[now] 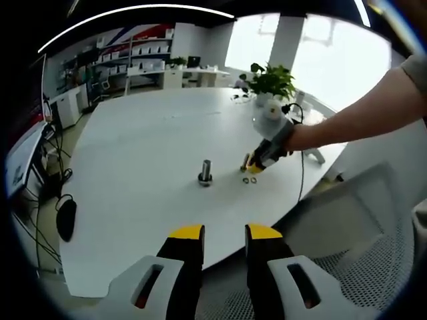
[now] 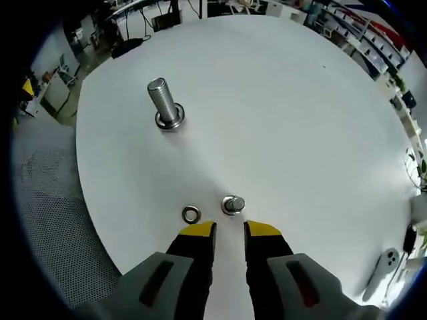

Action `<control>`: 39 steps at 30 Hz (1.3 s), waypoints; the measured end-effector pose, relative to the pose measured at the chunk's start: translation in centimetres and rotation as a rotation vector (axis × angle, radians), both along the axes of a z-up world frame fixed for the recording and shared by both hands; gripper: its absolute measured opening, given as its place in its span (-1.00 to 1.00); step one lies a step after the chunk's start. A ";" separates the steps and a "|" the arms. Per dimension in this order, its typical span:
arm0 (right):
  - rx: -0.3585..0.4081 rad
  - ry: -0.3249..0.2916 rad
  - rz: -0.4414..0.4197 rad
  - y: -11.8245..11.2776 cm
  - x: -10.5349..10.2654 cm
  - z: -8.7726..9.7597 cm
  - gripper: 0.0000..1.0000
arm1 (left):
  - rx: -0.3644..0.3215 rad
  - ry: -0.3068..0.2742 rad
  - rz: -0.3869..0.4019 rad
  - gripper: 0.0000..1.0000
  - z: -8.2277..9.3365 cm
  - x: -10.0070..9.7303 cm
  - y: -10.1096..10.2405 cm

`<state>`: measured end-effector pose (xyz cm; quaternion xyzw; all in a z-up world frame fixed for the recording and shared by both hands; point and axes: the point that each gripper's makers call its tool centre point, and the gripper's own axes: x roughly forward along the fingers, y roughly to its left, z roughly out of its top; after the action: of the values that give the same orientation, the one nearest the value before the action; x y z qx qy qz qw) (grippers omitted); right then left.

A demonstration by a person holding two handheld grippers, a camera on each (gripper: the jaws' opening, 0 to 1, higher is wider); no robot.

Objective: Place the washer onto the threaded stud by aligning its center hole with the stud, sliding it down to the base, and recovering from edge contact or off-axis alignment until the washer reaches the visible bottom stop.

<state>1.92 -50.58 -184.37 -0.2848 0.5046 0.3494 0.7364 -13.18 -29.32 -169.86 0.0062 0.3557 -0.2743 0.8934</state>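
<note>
Hovering my right gripper (image 2: 229, 230) with jaws apart and empty, just short of two washers (image 2: 191, 214) on the surface (image 2: 300, 120). Stud (image 2: 164, 102) stands well apart, a ring already at its base. Left gripper (image 1: 223, 233) open too, so basically nothing's picked up yet

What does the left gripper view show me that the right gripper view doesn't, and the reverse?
Left gripper view adds the right tool in a person's hand, low by the washers, and a green potted plant. Right gripper view adds the upright threaded steel stud's thread, a ring at its base, and a white handheld device. Both share the white round table, the stud and two small silver washers.
</note>
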 end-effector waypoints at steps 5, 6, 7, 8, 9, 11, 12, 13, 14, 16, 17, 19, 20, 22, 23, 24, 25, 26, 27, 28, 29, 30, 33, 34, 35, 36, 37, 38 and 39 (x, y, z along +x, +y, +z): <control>0.006 0.027 -0.008 -0.5 -1.0 -0.3 -0.60 | -0.003 -0.010 0.010 -0.56 0.2 0.1 0.1; 0.000 0.045 -0.013 -0.6 -1.3 -0.5 -0.58 | -0.004 -0.012 0.012 -0.56 0.2 0.2 0.2; 0.004 0.046 -0.010 -0.5 -1.5 -0.5 -0.58 | -0.005 -0.013 0.014 -0.56 0.2 0.2 0.2; 0.008 0.047 -0.001 -0.4 -1.8 -0.5 -0.57 | -0.004 -0.012 0.015 -0.56 0.2 0.2 0.2; 0.009 0.048 0.002 -0.3 -1.9 -0.5 -0.57 | -0.001 -0.009 0.014 -0.56 0.1 0.1 0.2; 0.022 0.050 0.009 0.1 -2.1 -0.4 -0.55 | 0.002 -0.007 0.011 -0.56 0.0 0.1 0.2; 0.025 0.051 0.013 0.4 -2.2 -0.4 -0.55 | 0.003 -0.009 0.010 -0.55 0.0 0.1 0.2; 0.027 0.051 0.015 0.6 -2.3 -0.4 -0.55 | -0.003 -0.014 0.011 -0.55 0.2 0.1 0.2; 0.030 0.051 0.020 0.8 -2.3 -0.4 -0.55 | -0.005 -0.016 0.013 -0.55 0.2 0.1 0.2; 0.017 0.056 0.041 1.0 -2.6 -0.6 -0.54 | -0.005 -0.017 0.016 -0.55 0.2 0.2 0.2; 0.012 0.058 0.052 1.2 -2.7 -0.6 -0.54 | -0.004 -0.016 0.015 -0.55 0.2 0.2 0.2; -0.004 0.057 0.072 1.3 -2.7 -0.9 -0.54 | -0.001 -0.014 0.013 -0.55 0.2 0.1 0.2; -0.010 0.058 0.080 1.3 -2.8 -1.0 -0.54 | -0.002 -0.015 0.013 -0.55 0.2 0.1 0.2; -0.005 0.063 0.087 1.6 -3.0 -0.9 -0.58 | -0.001 -0.015 0.016 -0.55 0.2 0.2 0.3; -0.010 0.059 0.092 1.4 -2.9 -1.0 -0.59 | -0.001 -0.016 0.017 -0.55 0.2 0.2 0.3; -0.008 0.059 0.093 1.4 -2.9 -1.0 -0.60 | -0.001 -0.016 0.019 -0.55 0.2 0.2 0.3; -0.004 0.057 0.098 1.5 -3.0 -0.9 -0.60 | -0.001 -0.017 0.020 -0.55 0.2 0.2 0.3; 0.003 0.056 0.097 1.5 -3.1 -0.8 -0.61 | -0.001 -0.017 0.021 -0.55 0.2 0.2 0.3; 0.009 0.059 0.091 1.4 -3.0 -0.9 -0.61 | -0.001 -0.017 0.022 -0.55 0.2 0.2 0.3; 0.008 0.060 0.088 1.4 -3.0 -0.9 -0.65 | 0.000 -0.017 0.022 -0.55 0.2 0.2 0.3; 0.002 0.065 0.087 1.3 -3.1 -0.9 -0.68 | 0.001 -0.016 0.021 -0.55 0.2 0.2 0.3; 0.001 0.065 0.091 1.2 -3.1 -0.9 -0.68 | 0.002 -0.015 0.021 -0.55 0.2 0.2 0.3; 0.000 0.061 0.104 1.1 -3.4 -0.9 -0.68 | 0.003 -0.013 0.021 -0.55 0.1 0.2 0.3; 0.000 0.061 0.105 1.1 -3.5 -0.9 -0.68 | 0.004 -0.010 0.020 -0.55 0.1 0.2 0.3; 0.000 0.062 0.103 1.1 -3.4 -0.9 -0.69 | 0.004 -0.010 0.019 -0.55 0.1 0.2 0.3; -0.002 0.067 0.099 1.0 -3.5 -0.9 -0.69 | 0.005 -0.010 0.018 -0.55 0.1 0.2 0.3; -0.009 0.071 0.102 1.1 -3.6 -0.9 -0.69 | 0.005 -0.010 0.018 -0.55 0.1 0.2 0.3; -0.018 0.076 0.109 1.1 -3.6 -0.9 -0.69 | 0.004 -0.010 0.018 -0.55 0.1 0.2 0.3; -0.032 0.084 0.117 1.1 -3.5 -1.1 -0.69 | 0.004 -0.009 0.018 -0.55 0.1 0.2 0.3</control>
<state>-1.55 -49.50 -185.43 -0.3106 0.5230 0.3955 0.6881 -12.96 -29.03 -169.81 0.0063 0.3522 -0.2656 0.8974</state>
